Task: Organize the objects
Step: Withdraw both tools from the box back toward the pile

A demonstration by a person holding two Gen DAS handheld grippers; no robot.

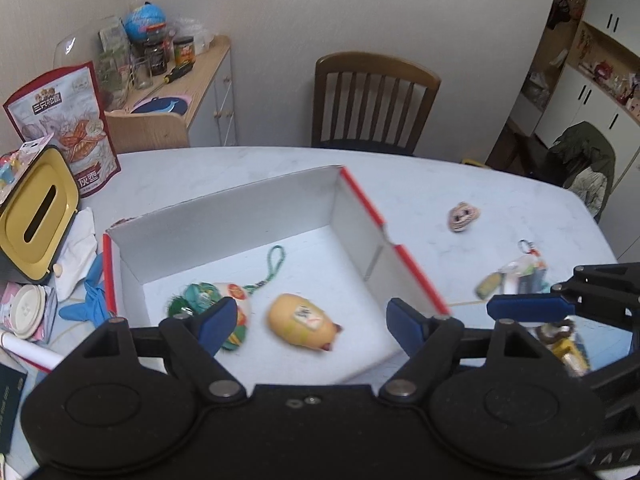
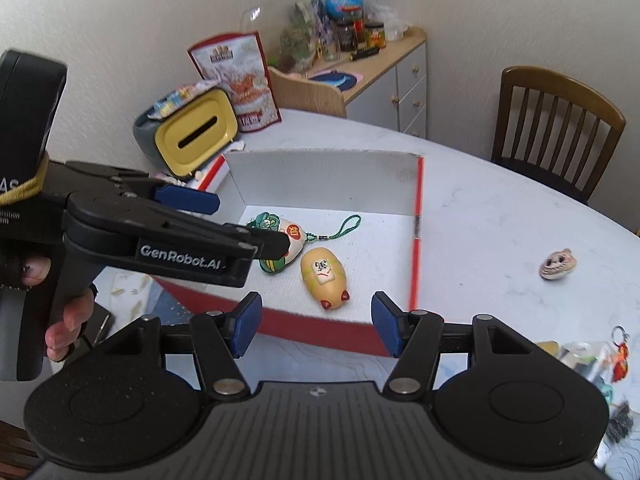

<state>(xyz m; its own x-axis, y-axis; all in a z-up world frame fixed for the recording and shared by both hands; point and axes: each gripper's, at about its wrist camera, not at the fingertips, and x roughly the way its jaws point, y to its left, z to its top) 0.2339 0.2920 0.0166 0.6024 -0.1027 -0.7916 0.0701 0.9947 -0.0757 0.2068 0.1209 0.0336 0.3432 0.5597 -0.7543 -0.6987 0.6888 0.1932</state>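
Yellow toy [image 1: 304, 323]: between left gripper [image 1: 310, 326] jaws, smooth, light; pinch its sides.
Jaws: both spread, empty; right gripper [image 2: 316, 326].

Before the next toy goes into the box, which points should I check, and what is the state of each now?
1. Left gripper empty: ok, its pads stand apart with nothing between them.
2. Right gripper empty: ok, open, nothing held.
3. Free room in the box: ok, only the yellow pig toy and the green and white charm lie on its floor, much floor bare.
4. Next toy visible: ok, the small face toy lies alone on the table outside the box.
5. Keychain pile sorted: not ok, it lies outside the box.
6. Which items make up that pile: cannot tell, too blurred.
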